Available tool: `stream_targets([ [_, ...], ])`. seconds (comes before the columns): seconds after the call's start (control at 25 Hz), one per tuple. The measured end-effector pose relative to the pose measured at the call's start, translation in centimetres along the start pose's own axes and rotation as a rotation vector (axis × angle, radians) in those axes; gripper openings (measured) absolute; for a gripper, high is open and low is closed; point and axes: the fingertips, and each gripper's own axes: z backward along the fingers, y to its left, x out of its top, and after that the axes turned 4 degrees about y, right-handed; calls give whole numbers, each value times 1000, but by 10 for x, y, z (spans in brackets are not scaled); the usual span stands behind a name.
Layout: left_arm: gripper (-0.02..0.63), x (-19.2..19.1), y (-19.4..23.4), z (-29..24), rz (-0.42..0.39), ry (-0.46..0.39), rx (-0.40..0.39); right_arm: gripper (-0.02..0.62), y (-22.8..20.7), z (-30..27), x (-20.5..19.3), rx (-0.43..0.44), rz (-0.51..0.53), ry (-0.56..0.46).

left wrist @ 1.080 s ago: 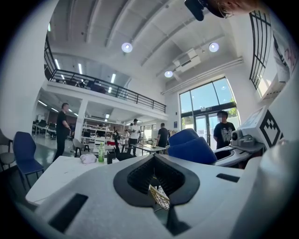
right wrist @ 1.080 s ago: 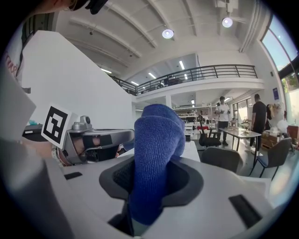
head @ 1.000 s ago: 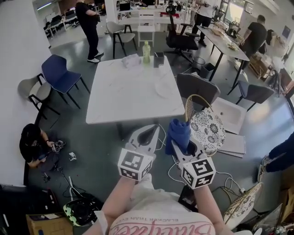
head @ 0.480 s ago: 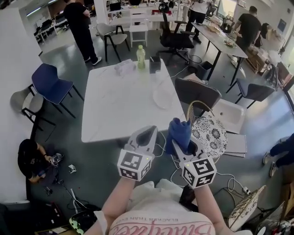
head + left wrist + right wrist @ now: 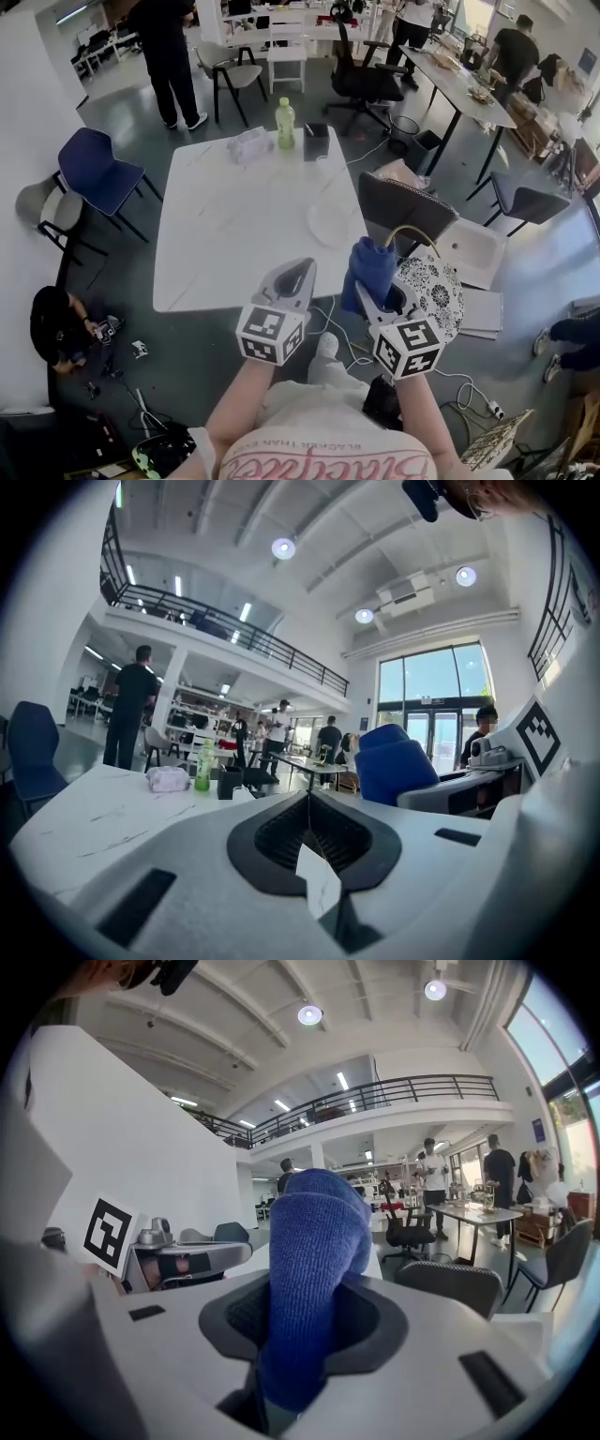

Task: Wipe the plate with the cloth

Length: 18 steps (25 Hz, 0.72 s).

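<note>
Some of patterned plate (image 5: pixel 439 291) behind R tongs (image 5: pixel 367 287) w/ blue cloth (image 5: pixel 371 265).

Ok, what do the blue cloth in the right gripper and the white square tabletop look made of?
The blue cloth looks like soft knitted fabric, matte; a fine ribbed texture shows. The white square tabletop is probably marble or marble-look laminate, smooth; faint grey veins show.

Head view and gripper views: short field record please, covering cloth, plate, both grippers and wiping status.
cloth: blue, bunched, standing up from between the jaws
right gripper: shut on cloth
left gripper: jaws together, nothing between them
plate: pale, on the white table near its right edge, nothing touching it
wiping: not begun; cloth held apart from plate
</note>
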Motion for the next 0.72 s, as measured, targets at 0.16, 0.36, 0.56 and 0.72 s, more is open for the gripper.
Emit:
stream_targets([
  [0.16,3,3,20,-43,47,24,18,124,-28,-34,17,49,21,9],
  [0.36,5,-1,39,-92,97,62,48,126,-72,-70,30,81,45,30],
  [0.56,65,-24,59,-132,150,161,93,126,-104,-101,31,119,41,62],
  [0.72,123,-40,71,-156,188,214,116,126,-119,-123,29,149,43,88],
])
